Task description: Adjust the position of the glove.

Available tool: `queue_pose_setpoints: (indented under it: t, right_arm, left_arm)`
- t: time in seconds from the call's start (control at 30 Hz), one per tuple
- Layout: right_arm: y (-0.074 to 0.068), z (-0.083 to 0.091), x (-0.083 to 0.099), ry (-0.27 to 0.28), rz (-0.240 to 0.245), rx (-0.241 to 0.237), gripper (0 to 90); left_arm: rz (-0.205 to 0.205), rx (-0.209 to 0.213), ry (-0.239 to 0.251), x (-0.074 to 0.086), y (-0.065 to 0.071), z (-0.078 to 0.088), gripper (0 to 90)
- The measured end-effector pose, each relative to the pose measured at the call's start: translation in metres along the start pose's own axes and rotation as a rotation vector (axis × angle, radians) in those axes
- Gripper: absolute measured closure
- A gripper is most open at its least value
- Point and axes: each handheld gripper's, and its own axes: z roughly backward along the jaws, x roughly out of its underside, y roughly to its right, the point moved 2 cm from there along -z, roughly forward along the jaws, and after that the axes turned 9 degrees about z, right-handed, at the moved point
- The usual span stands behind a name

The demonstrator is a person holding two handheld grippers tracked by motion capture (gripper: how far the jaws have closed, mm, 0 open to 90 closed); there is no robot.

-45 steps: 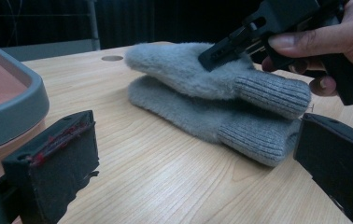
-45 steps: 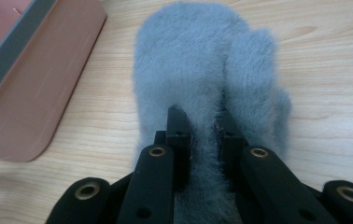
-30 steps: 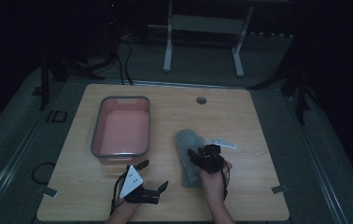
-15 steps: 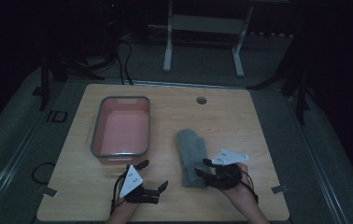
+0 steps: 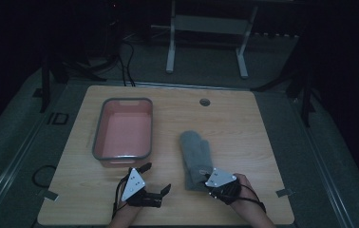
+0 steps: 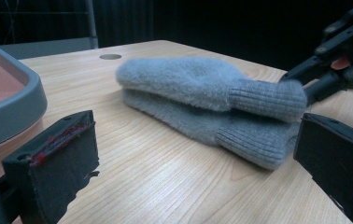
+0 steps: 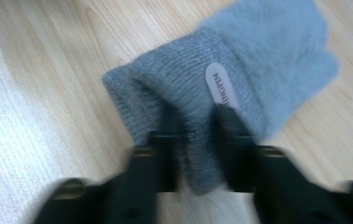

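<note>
A dim wooden table (image 5: 244, 118) is seen from above. Two grey mittens (image 5: 195, 154) are stacked one on the other right of centre, cuffs toward the person. A pink tub with a grey rim (image 5: 123, 128) stands to their left, well apart from them.

The right gripper (image 7: 197, 128) has just been closing, and the ribbed cuff of the upper mitten (image 7: 198, 93) is pinched between its jaws, beside a small white label (image 7: 222, 88). The left gripper (image 5: 156, 192) is held near the table's front edge, between tub and mittens, its jaws wide apart with nothing between them.

The grip is judged shallow, since only a fold of cuff is taken. If the mitten is lifted quickly, the knit could slide out of the jaws. The lower mitten (image 6: 202, 123) could be dragged along by its fuzzy surface and dropped short of the tub. The right gripper view is blurred, so whether both cuffs are caught cannot be told.
</note>
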Motion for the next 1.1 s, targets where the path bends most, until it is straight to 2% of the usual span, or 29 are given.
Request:
queue_pose_setpoints:
  t: [0.03,0.07,0.1,0.13,0.2,0.23,0.3,0.37,0.4,0.5,0.57,0.67,0.77,0.87,0.93,1.0,1.03,1.1]
  right_arm:
    - [-0.001,0.002,-0.002,0.001,0.026,0.017,80.0]
    - [0.0,0.005,-0.005,0.01,0.033,0.015,81.1]
    - [0.001,0.007,-0.007,0.023,0.025,-0.001,81.5]
    - [0.001,0.007,-0.007,0.023,0.025,-0.001,81.5]
    - [0.005,0.018,-0.018,0.06,0.026,-0.001,81.6]
    - [0.006,0.021,-0.021,0.073,0.012,-0.003,81.6]
    - [0.005,0.022,-0.027,0.085,0.014,-0.031,81.5]
    - [0.002,0.02,-0.03,0.077,0.022,-0.049,81.4]
    - [-0.001,0.015,-0.031,0.062,0.039,-0.048,81.3]
    - [-0.007,0.001,-0.026,0.019,0.045,-0.07,81.2]
    - [-0.009,-0.005,-0.023,0.013,0.018,-0.098,81.0]
    - [-0.012,-0.009,-0.022,0.019,0.007,-0.111,79.4]
    - [-0.011,-0.01,-0.022,0.027,-0.013,-0.127,72.4]
    - [-0.009,-0.002,-0.024,0.057,-0.048,-0.167,66.0]
    - [-0.005,0.008,-0.027,0.103,-0.079,-0.199,64.1]
    - [0.001,0.017,-0.028,0.142,-0.106,-0.192,63.4]
    - [0.006,0.021,-0.027,0.159,-0.12,-0.174,63.3]
    - [0.016,0.024,-0.024,0.154,-0.151,-0.122,62.1]
  left_arm:
    - [0.0,0.0,0.0,0.0,0.0,0.0,0.1]
    - [0.0,0.0,0.0,0.0,0.0,0.0,0.1]
    - [-0.001,0.0,0.0,0.0,0.0,0.0,0.1]
    - [-0.001,0.0,0.0,0.0,0.0,0.0,0.1]
    - [0.001,0.0,0.0,0.0,0.0,0.0,0.1]
    - [0.001,0.0,0.001,0.0,0.0,0.0,0.1]
    - [0.003,0.0,0.002,0.0,0.0,0.0,0.1]
    - [0.003,0.001,0.002,0.0,0.0,0.0,0.1]
    - [0.0,0.0,0.001,0.0,0.0,0.0,0.1]
    - [-0.001,0.0,0.001,0.0,0.0,0.0,0.1]
    - [0.0,-0.001,-0.001,0.0,0.0,0.0,0.1]
    - [0.0,-0.001,0.0,0.0,0.0,0.0,0.1]
    - [0.001,-0.003,-0.001,0.0,0.0,0.0,0.1]
    - [0.006,-0.004,-0.001,0.0,0.0,0.0,0.1]
    - [0.008,-0.003,-0.001,0.0,-0.001,0.0,0.1]
    - [0.009,-0.003,-0.001,0.0,-0.001,0.0,0.1]
    - [0.009,-0.003,0.0,0.0,-0.001,0.0,0.1]
    - [0.01,-0.014,-0.001,0.0,-0.001,0.0,0.1]
